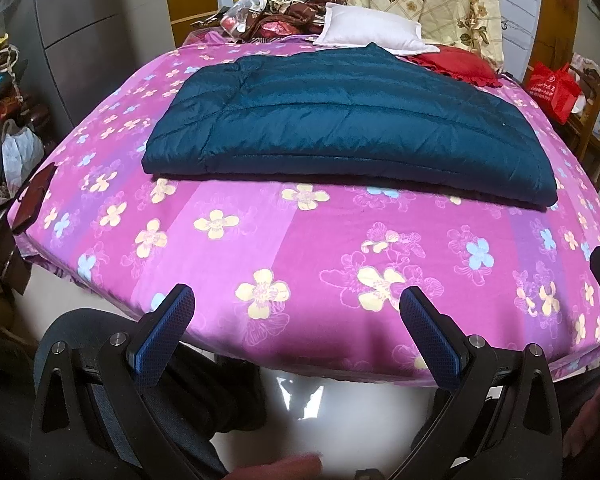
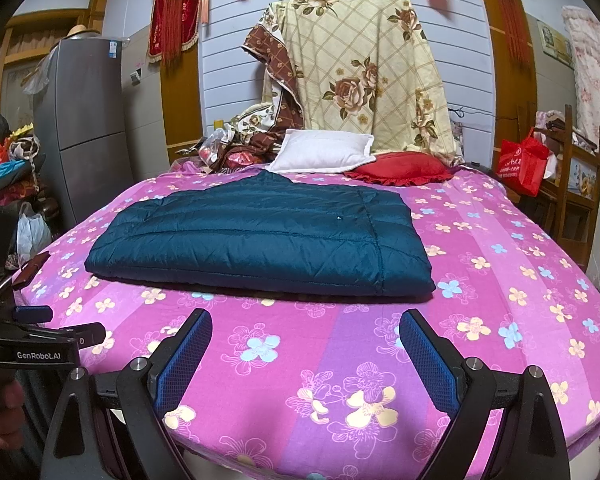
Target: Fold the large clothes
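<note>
Fingers (image 1: 432, 332) on my left gripper (image 1: 296, 300) are spread wide and hold nothing, hovering over the near edge of the bed (image 1: 320, 240). My right gripper (image 2: 306, 326) is equally wide and empty. I see the teal quilted jacket (image 2: 260, 236) lying folded flat mid-bed, well apart from both, near the white pillow (image 2: 320, 152).

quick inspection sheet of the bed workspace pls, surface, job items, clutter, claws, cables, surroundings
surface: pink floral bedsheet, smooth
job's things: teal quilted jacket folded flat mid-bed
clutter: white pillow, red cushion, floral quilt heaped at the head
grippers: left claw open, empty; right claw open, empty, both near the foot
cables: nothing seen on the bed
surroundings: grey fridge left, red bag right
</note>
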`<state>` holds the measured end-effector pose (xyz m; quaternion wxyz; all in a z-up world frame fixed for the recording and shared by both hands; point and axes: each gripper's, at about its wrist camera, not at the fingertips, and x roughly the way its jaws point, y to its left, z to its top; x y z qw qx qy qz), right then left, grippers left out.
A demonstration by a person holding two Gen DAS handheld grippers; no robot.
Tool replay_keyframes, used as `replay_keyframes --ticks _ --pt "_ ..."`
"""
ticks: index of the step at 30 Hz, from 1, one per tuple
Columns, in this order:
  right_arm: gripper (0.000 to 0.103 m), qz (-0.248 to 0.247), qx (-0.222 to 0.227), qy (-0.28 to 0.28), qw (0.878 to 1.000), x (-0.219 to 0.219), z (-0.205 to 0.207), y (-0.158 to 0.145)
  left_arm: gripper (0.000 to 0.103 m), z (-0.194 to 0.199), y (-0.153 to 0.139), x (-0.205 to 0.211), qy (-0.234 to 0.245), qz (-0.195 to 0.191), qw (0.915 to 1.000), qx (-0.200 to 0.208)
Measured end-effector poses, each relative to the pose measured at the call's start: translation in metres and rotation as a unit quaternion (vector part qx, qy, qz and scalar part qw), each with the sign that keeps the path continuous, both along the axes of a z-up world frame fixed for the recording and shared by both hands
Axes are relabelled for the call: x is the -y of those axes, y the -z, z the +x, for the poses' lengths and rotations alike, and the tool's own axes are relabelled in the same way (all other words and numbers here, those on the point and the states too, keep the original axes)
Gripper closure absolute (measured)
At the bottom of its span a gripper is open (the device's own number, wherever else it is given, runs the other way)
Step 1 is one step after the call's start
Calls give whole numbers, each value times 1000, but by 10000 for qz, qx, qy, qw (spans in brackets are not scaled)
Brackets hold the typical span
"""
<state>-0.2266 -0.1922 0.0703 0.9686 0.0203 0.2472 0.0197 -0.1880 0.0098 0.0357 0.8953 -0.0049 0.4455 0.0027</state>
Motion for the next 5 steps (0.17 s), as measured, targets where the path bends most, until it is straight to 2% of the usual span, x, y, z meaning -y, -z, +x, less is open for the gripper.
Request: replay_keyframes --ticks 5 --pt "10 -3 4 8 10000 0 0 0 0 -1 -4 -6 -165 9 9997 154"
